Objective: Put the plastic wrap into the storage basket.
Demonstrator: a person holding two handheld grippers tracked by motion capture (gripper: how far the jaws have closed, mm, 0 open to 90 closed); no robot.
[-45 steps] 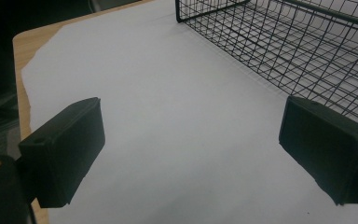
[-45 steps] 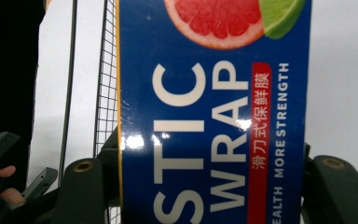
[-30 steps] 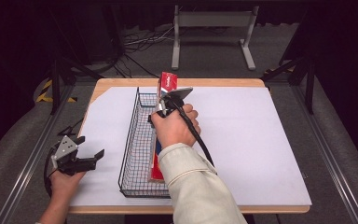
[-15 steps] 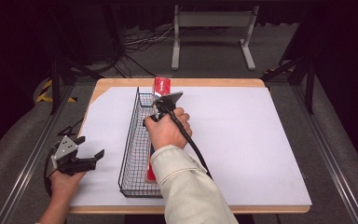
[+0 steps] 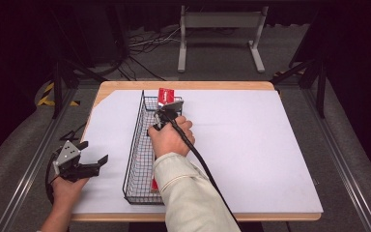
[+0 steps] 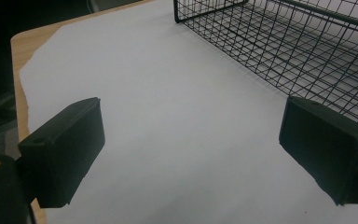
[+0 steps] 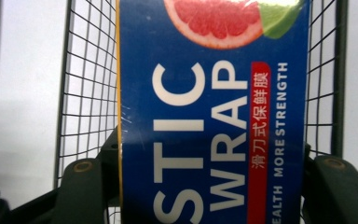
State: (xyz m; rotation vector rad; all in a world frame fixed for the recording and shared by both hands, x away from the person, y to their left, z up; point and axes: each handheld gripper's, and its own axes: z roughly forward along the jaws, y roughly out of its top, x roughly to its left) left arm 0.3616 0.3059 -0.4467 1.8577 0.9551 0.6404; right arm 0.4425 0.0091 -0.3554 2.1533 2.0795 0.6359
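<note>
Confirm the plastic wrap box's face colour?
Blue, white lettering, on the plastic wrap box; best in the right gripper view.

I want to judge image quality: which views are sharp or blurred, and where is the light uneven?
High view: white table sheet brightly lit, the floor around it dark. Left gripper view: fingers close and soft, wire basket casts a grid shadow. Right gripper view: plastic wrap box very close, its print slightly blurred.

One wire basket (image 5: 137,159) sits at ten o'clock of the table's middle, with one box of plastic wrap (image 7: 209,116) in it. Two grippers: left (image 5: 92,155) at eight o'clock, right (image 5: 166,110) over the basket.
</note>
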